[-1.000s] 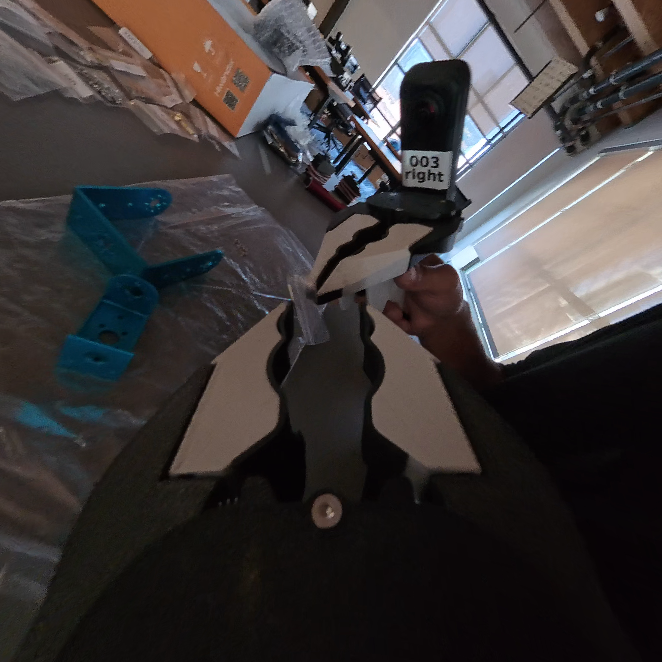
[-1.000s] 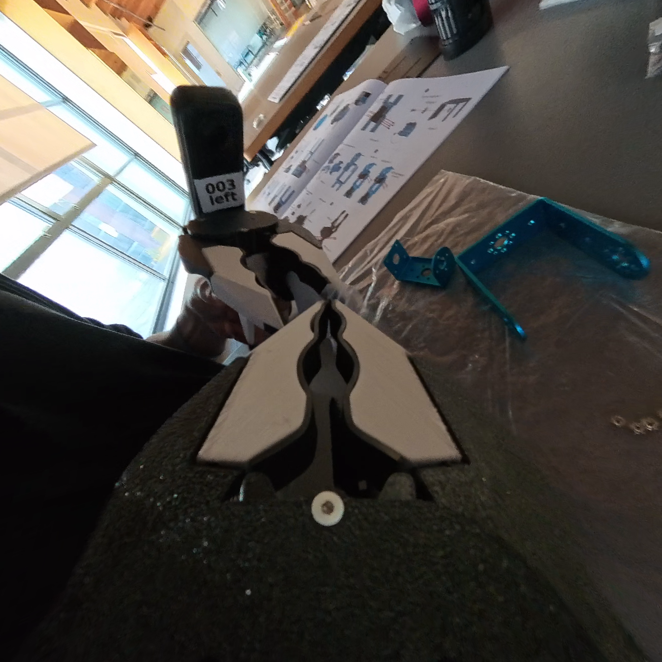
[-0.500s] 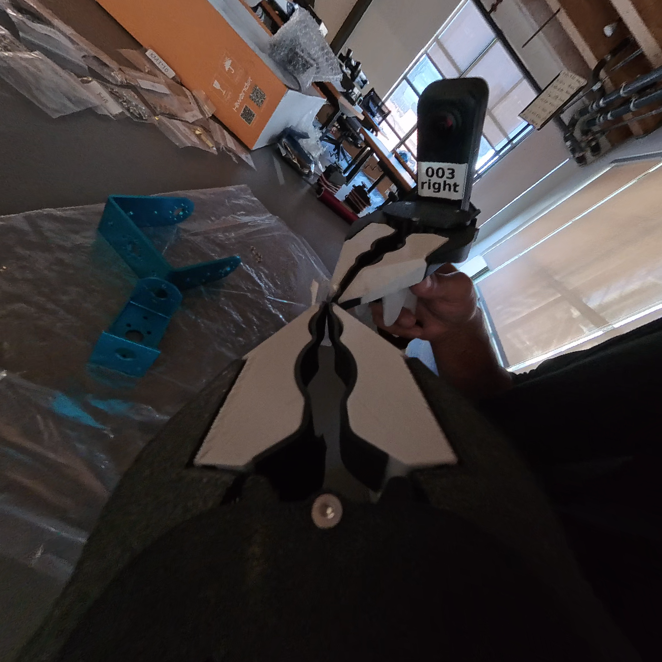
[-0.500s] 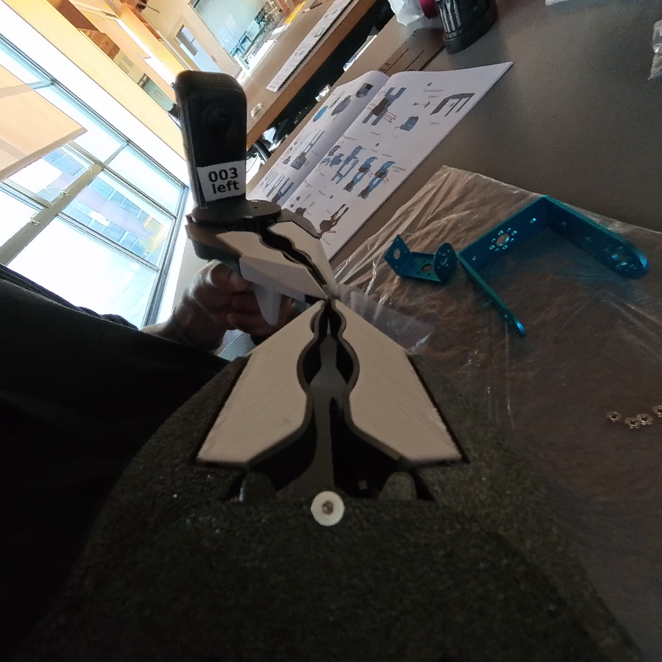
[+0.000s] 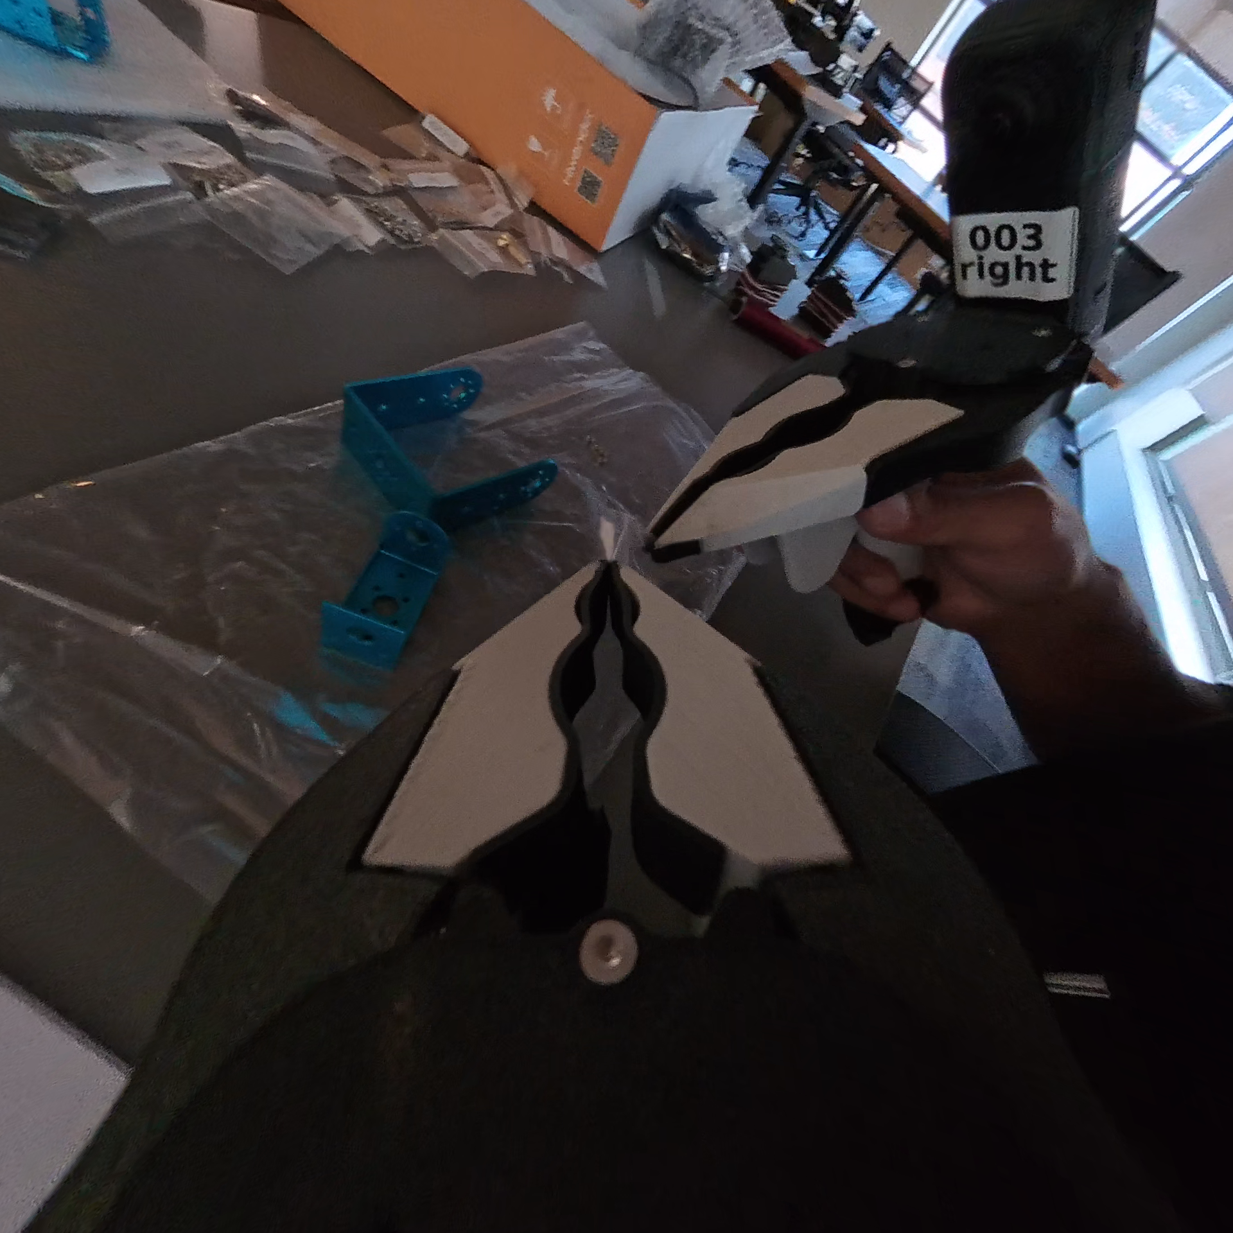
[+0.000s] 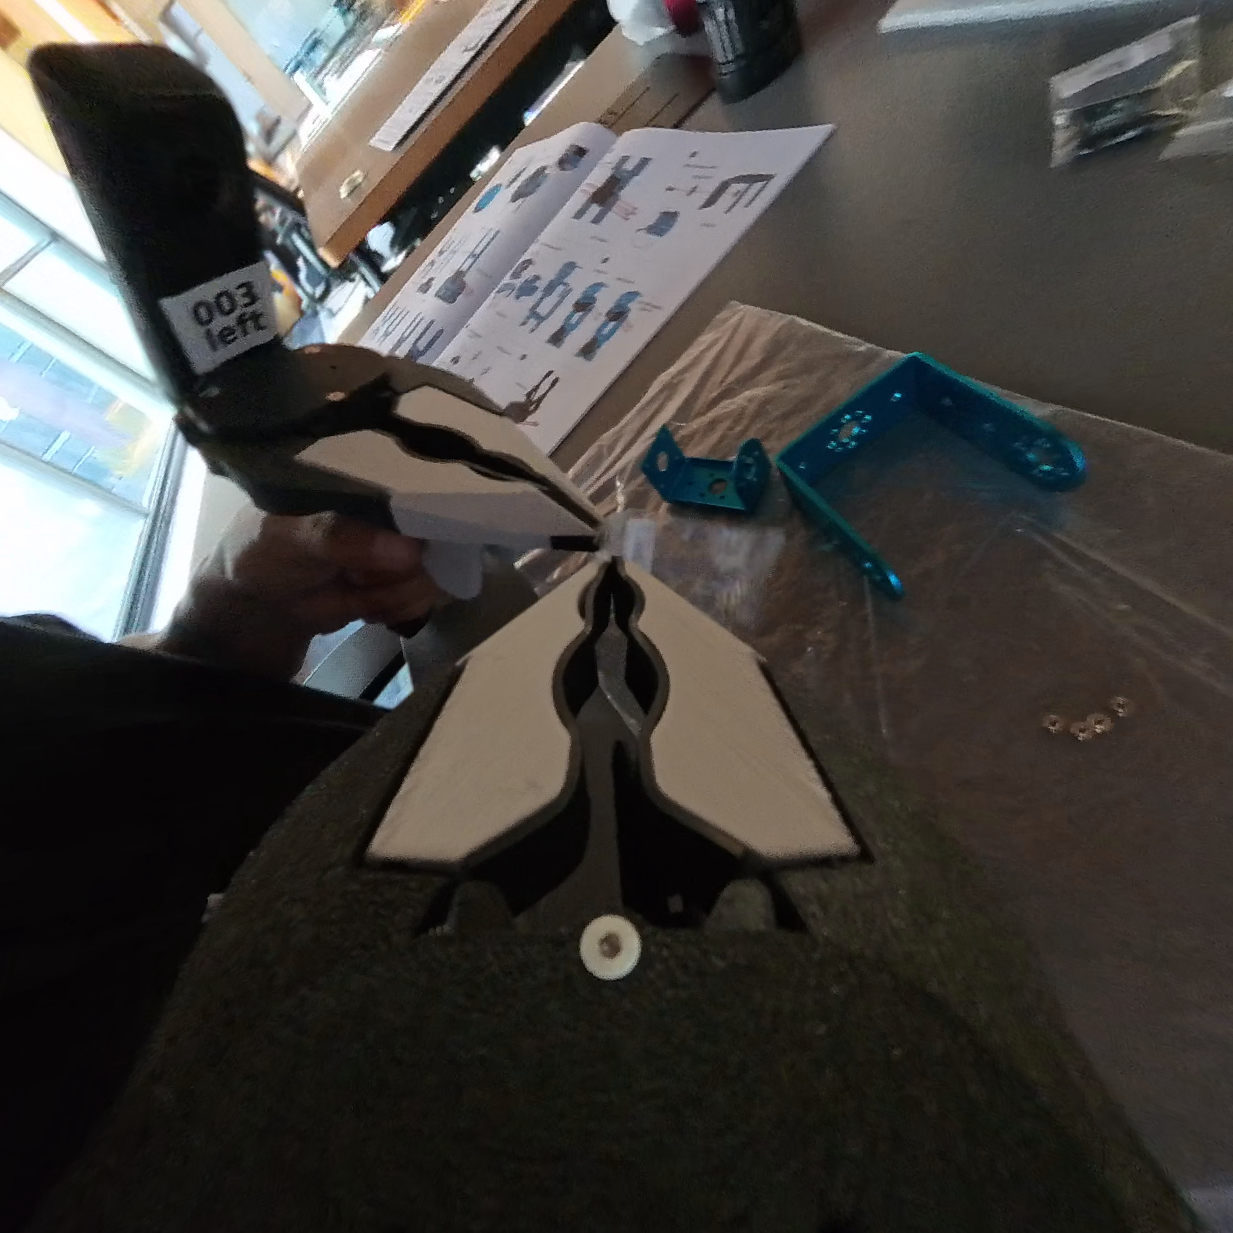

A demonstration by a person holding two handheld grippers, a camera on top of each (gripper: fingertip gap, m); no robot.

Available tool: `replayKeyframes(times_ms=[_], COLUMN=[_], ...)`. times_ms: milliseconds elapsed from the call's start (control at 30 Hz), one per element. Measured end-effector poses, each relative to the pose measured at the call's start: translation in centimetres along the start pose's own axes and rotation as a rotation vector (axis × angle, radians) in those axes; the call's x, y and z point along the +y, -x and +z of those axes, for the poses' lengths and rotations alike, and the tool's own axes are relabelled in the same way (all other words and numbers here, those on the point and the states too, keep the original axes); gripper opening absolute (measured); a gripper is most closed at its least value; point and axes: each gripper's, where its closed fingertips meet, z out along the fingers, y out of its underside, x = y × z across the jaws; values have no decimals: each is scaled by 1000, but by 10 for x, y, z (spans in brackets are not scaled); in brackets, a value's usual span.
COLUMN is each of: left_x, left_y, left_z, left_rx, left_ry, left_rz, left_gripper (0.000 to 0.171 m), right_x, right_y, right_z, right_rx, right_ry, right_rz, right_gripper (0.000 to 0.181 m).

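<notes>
**Clear bag pinched between two closed grippers**

Clear plastic film shows in the hollow between the fingers of each gripper. The left gripper has its jaws pressed together at the tips, with a sliver of the small clear bag standing out just beyond them. A second ago these jaws stood apart with the film loose between them; half a second ago they had already closed. The right gripper is likewise closed tip to tip on the same bag, as it was in both earlier pictures. The two grippers meet nose to nose above the near edge of the counter. In the left wrist view a narrow gap now shows between their tips, where half a second ago they seemed to touch. A hand grips the handle of the right gripper.

Beyond the tips a crinkled plastic sheet lies flat on the counter. On it rest a small blue bracket and, just beside it, a large blue U-shaped bracket, both placed as before. A few small nuts lie apart from them on the sheet. Farther off, an open instruction booklet lies past the sheet on one side. On the other side lie a row of small parts bags and then an orange box.
</notes>
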Motion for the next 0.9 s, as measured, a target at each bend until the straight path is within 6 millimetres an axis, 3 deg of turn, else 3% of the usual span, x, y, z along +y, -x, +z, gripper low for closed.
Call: replayKeyframes(times_ms=[33, 100, 133, 200, 333, 433, 567, 900], left_x=[0, -1, -3, -8, -11, -16, -14, -24], left_y=[1, 29, 35, 25, 11, 1, -9, -33], left_z=[0, -9, -15, -19, -9, -3, 4, -8], left_rx=[-18, -185, -192, -81, 6, 75, 114, 274], left_ry=[2, 8, -3, -25, -21, -58, -68, -90], left_rz=[7, 51, 36, -53, -113, -171, -189, -125], left_gripper=[0, 0, 0, 0, 0, 0, 0, 0], right_x=[0, -2, -6, -9, -9, -11, -6, -12], right_y=[-5, -32, -33, -19, -13, 4, 11, 28], right_z=[0, -13, -20, -21, -11, 0, 6, -13], right_rx=[41, 241, 251, 162, 187, 82, 16, -327], right_ry=[-5, -12, -40, -48, -4, -29, -23, -110], right_rz=[5, -62, -59, -33, -158, -103, -64, 107], right_gripper=[0, 0, 0, 0, 0, 29, 21, 2])
